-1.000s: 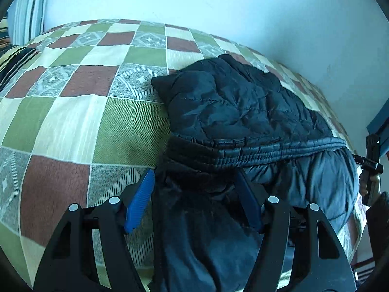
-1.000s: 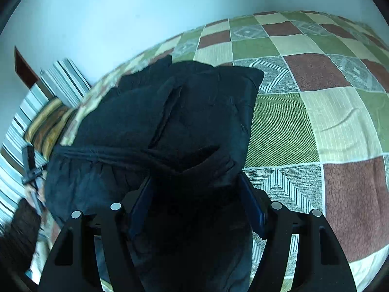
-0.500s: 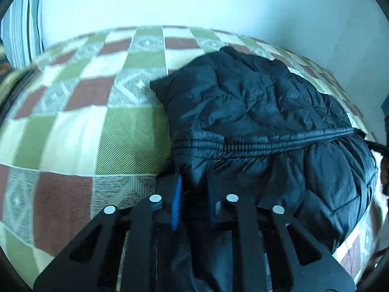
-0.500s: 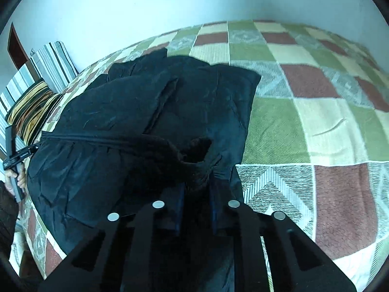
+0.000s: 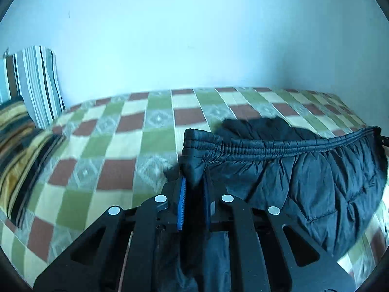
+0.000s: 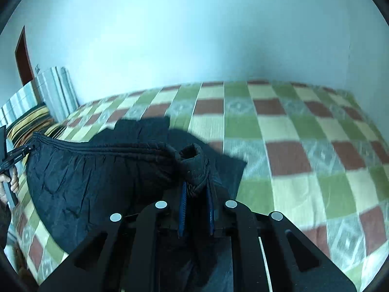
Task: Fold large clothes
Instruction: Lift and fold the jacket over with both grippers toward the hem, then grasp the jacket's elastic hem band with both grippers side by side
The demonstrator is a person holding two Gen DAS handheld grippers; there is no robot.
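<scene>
Left gripper (image 5: 194,185): we see our blue pads (image 5: 181,203) pinched tight on one end of the jacket's elastic hem, a bunch of dark fabric squeezed between them.
Right gripper (image 6: 196,189): clamped the same way on the other end of that hem, where the cloth is gathered into a puckered knot just above the pads (image 6: 182,206).
Jacket (image 5: 304,177): a dark quilted puffer, its hem (image 5: 279,147) pulled into a taut band between our two grippers; the near part hangs from that band, the far part lies on the bed.
Bed (image 5: 102,150): covered in a checked spread of green, cream and brown squares; the jacket sits toward our near edge — the far edge meets a pale wall (image 5: 170,36).
Pillows (image 5: 36,85): striped ones stand at the bed's left end, against the wall.
Person's hand (image 6: 12,180): seen in the right wrist view at the left edge — it grips the handle of the left gripper.
</scene>
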